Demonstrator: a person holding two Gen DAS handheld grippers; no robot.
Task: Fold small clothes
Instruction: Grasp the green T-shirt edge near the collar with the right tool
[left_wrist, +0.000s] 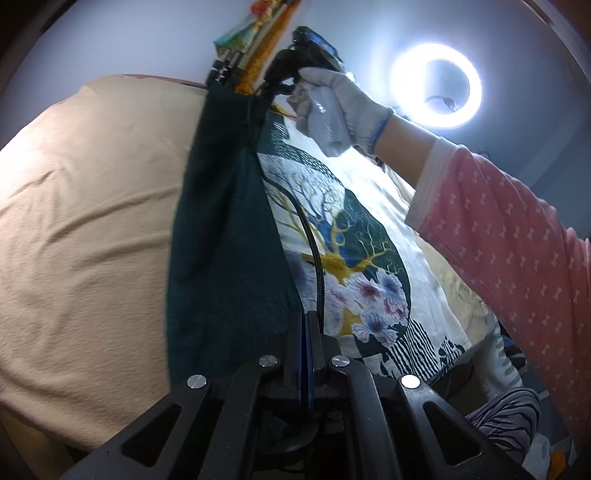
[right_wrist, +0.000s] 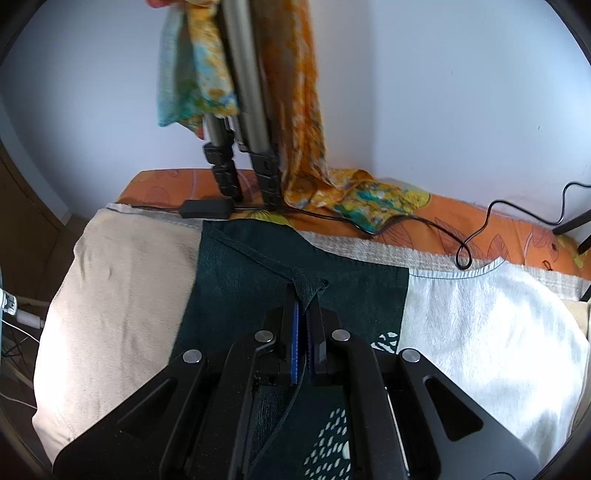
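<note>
Dark green garment (right_wrist: 258, 295) w/ floral print lies on beige blanket (right_wrist: 122, 280), partly folded over. Right hand-held gripper (right_wrist: 303, 299) pinching garment's folded corner, near tripod legs (right_wrist: 240, 173). Left hand-held gripper (left_wrist: 305, 325) fingers pressed together on garment's opposite edge. Gloved hand (left_wrist: 328, 107) grips right tool's handle; ring light (left_wrist: 437, 85) beyond it.

Dark teal garment (right_wrist: 258, 280) with printed white panel, folded edge lifted off beige bedding
</note>
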